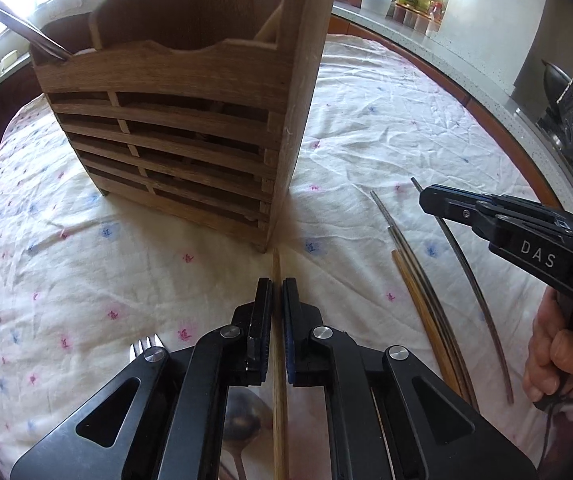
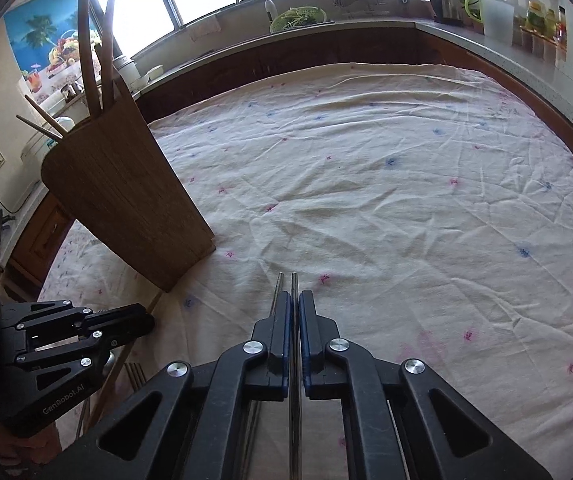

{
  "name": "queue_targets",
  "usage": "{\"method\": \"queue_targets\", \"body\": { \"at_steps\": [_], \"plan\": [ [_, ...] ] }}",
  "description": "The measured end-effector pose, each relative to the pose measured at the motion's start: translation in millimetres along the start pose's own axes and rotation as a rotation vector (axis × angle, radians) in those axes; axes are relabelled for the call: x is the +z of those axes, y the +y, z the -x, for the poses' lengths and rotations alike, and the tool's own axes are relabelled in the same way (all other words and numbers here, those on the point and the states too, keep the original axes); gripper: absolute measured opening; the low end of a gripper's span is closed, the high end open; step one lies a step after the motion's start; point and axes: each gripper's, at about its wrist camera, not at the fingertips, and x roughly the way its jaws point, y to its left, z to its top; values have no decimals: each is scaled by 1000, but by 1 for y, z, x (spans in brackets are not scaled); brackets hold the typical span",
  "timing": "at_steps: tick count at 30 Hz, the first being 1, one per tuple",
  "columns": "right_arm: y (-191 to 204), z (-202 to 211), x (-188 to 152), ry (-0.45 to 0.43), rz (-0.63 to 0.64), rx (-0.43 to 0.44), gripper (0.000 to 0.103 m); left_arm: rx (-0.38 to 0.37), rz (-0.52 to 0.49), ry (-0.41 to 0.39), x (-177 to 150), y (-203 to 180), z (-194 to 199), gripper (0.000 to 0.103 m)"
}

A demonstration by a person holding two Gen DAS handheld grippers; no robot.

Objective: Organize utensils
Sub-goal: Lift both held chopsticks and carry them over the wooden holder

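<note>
1. Left wrist view: left gripper [image 1: 277,292] has its jaws narrowed onto a wooden chopstick [image 1: 279,380], which runs between them toward the wooden utensil holder [image 1: 182,120] on the cloth-covered counter [image 1: 86,248].
2. Beneath the gripper lie a fork [image 1: 144,346] and a spoon [image 1: 240,412]; loose chopsticks [image 1: 422,292] lie to the right.
3. Right wrist view: right gripper [image 2: 295,312] has its jaws closed on a metal chopstick [image 2: 294,284], tip protruding forward, a second one [image 2: 277,292] just beside it.

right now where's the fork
In the left wrist view the fork lies on the tablecloth at lower left, its tines poking out beside the left tongs, near a spoon.
</note>
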Motion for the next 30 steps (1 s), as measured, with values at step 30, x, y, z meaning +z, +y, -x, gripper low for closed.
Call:
{"method": "queue_targets", "body": {
  "at_steps": [30],
  "plan": [
    [28, 187, -20, -335, 13, 116, 4, -113, 181, -448, -66, 23, 209, 4]
  ]
}}
